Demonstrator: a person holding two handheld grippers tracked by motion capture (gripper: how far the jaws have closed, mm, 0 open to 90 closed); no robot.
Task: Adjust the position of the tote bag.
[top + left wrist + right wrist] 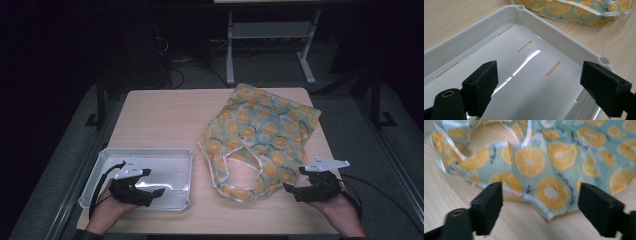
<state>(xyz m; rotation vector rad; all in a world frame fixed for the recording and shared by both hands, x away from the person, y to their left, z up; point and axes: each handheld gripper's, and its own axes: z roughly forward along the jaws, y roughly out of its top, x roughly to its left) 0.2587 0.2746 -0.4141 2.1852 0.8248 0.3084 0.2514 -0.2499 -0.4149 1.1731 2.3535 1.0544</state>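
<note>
Two handheld grippers, one printed bag, one tray, all on a wooden table (165,115). Lemon-print tote bag (260,135) lying flat and crumpled at table centre-right, handles and open mouth turned toward the near edge, likely for easy reach. Right gripper (292,189) low at the bag's near right corner, jaws wide, hem just ahead and between them, not pinched; seemingly lined up for a grasp. Left gripper (159,191) hovering over the empty white plastic tray (107,152) at near left, jaws wide, holding nothing; apparently waiting.
</note>
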